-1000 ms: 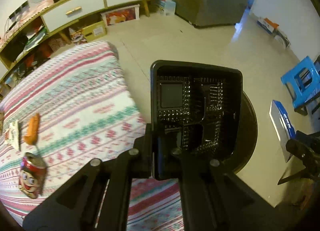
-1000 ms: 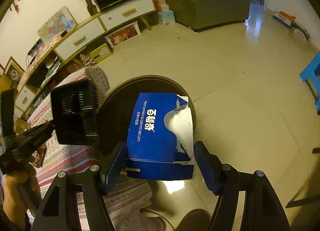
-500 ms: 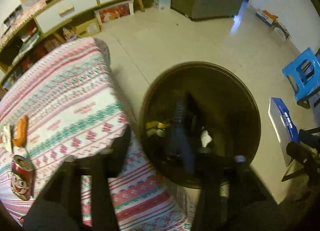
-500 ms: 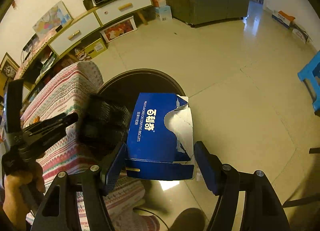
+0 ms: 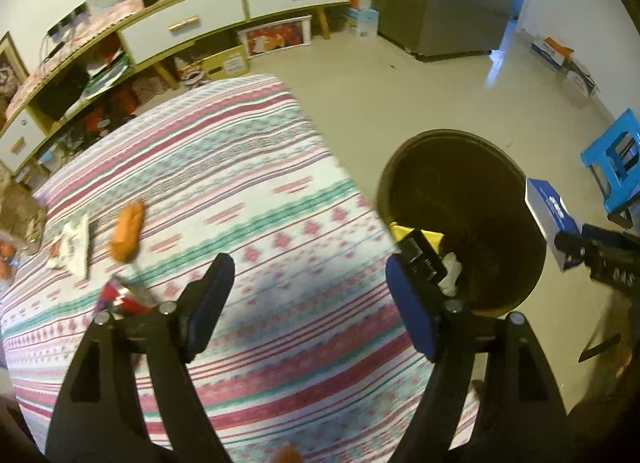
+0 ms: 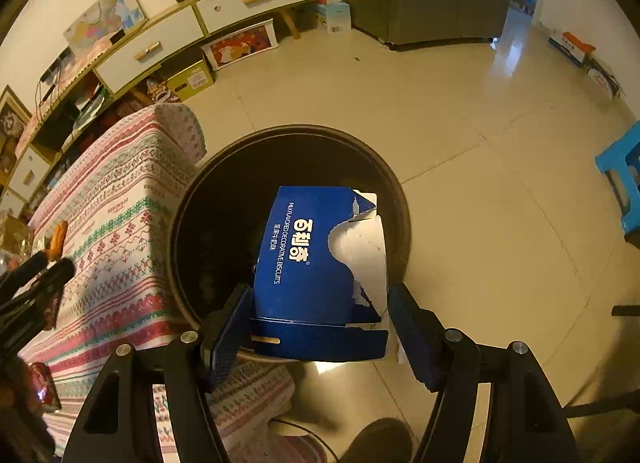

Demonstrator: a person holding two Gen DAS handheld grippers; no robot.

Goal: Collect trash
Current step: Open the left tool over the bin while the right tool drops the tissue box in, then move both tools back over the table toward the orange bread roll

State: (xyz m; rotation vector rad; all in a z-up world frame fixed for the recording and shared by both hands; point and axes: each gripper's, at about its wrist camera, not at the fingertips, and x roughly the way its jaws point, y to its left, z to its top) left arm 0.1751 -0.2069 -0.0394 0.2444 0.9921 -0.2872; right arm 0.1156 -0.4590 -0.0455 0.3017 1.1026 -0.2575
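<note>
Trash sits in 2 places as we see it: some already lies in the round dark bin (image 5: 460, 219) on the floor, some remains on the striped tabletop (image 5: 208, 191). Our left gripper (image 5: 308, 303) hangs over the tabletop edge with its 2 blue-padded fingers spread wide and nothing between them. Inside the bin we make out a black plastic tray (image 5: 422, 259) leaning against the near wall, with something yellow and a white crumpled scrap beside it. On the tabletop lie an orange snack piece (image 5: 127, 231), a pale wrapper (image 5: 74, 243) to its left, and a red can (image 5: 120, 299) (blurred, partly hidden behind the gripper frame).

Our right gripper (image 6: 320, 323) pinches the blue biscuit box (image 6: 316, 255) by its near end, both pads pressed to the box's sides. The box has a torn flap showing white card, and it hovers over the bin's opening (image 6: 280, 167), just beside the tabletop corner. A blue stool (image 6: 624, 183) stands well apart on the tiled floor.
</note>
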